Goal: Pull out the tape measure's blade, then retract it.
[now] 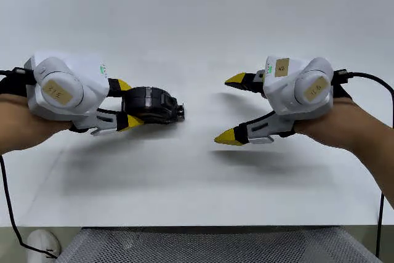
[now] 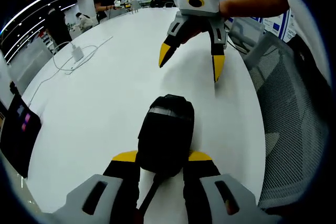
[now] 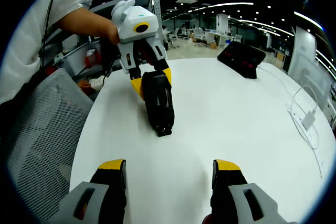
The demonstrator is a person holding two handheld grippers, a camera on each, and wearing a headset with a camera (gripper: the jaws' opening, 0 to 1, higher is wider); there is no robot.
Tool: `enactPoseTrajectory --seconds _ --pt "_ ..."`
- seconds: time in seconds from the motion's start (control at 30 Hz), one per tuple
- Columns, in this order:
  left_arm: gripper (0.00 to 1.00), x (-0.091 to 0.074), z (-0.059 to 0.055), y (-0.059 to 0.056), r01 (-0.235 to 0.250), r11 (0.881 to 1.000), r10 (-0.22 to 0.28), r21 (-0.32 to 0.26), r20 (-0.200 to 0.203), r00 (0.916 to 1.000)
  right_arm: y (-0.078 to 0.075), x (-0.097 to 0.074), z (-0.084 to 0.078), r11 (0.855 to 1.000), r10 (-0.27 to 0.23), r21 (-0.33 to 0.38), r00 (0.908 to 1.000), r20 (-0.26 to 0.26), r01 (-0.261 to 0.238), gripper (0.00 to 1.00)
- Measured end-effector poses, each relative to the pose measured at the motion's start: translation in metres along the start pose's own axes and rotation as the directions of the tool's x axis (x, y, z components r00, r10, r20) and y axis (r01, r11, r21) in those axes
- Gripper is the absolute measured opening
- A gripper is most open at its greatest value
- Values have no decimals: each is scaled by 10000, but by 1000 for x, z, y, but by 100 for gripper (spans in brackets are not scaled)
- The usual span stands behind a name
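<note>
A black tape measure (image 1: pixel 152 105) rests on the white table, its blade tip (image 1: pixel 182 111) facing right with no blade drawn out. My left gripper (image 1: pixel 127 103) is shut on its rear half, yellow tips on either side. In the left gripper view the tape measure (image 2: pixel 166 134) sits between the jaws, with the right gripper (image 2: pixel 190 59) beyond it. My right gripper (image 1: pixel 232 108) hovers open a short way to the right of the blade tip, with nothing between its fingers. In the right gripper view, the tape measure (image 3: pixel 158 101) lies ahead of the open jaws, held by the left gripper (image 3: pixel 151 80).
The white table (image 1: pixel 197 23) stretches far behind the grippers. A mesh chair back (image 1: pixel 209 244) sits at the near edge. A dark flat device (image 3: pixel 240 59) and a white charger with its cable (image 2: pixel 77 53) lie farther out on the table. People sit at the far end of the room.
</note>
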State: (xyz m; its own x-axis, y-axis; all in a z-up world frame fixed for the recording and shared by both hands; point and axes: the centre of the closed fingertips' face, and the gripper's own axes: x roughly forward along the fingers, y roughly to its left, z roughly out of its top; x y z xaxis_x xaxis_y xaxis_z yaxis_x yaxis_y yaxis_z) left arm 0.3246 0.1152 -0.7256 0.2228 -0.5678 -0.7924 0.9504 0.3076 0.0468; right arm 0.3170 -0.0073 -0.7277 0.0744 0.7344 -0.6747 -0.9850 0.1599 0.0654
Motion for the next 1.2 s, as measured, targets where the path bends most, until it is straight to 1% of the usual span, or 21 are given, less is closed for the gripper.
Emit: enactPoseTrajectory --seconds 0.23,0.47,0.63,0.83,1.0,1.07,1.13,1.2 --pt "26 0 0 0 39 10000 -39 29 -19 10000 0 8 4 9999 125 -97 9999 -9 -125 63" --pt "26 0 -1 0 52 10000 -52 32 -85 10000 2 18 6 9992 341 -209 9994 -19 -342 57" --pt "26 0 -1 0 63 10000 -63 18 -112 9999 1 22 10 9989 401 -247 9992 71 -400 55" --pt "26 0 -1 0 85 10000 -84 7 -138 9999 1 27 10 9984 518 -247 9986 124 -514 52" --pt "26 0 -1 0 84 10000 -84 -12 -130 9999 1 31 12 9978 589 -298 9981 175 -584 48" --pt "26 0 -1 0 86 10000 -86 -17 -133 9999 0 33 14 9974 542 -482 9981 301 -527 44" --pt "26 0 -1 0 91 10000 -91 -42 -126 9999 1 35 16 9974 604 -409 9976 334 -590 43" --pt "26 0 -1 0 98 9999 -99 -48 -125 9999 1 37 17 9969 635 -496 9974 347 -617 42"
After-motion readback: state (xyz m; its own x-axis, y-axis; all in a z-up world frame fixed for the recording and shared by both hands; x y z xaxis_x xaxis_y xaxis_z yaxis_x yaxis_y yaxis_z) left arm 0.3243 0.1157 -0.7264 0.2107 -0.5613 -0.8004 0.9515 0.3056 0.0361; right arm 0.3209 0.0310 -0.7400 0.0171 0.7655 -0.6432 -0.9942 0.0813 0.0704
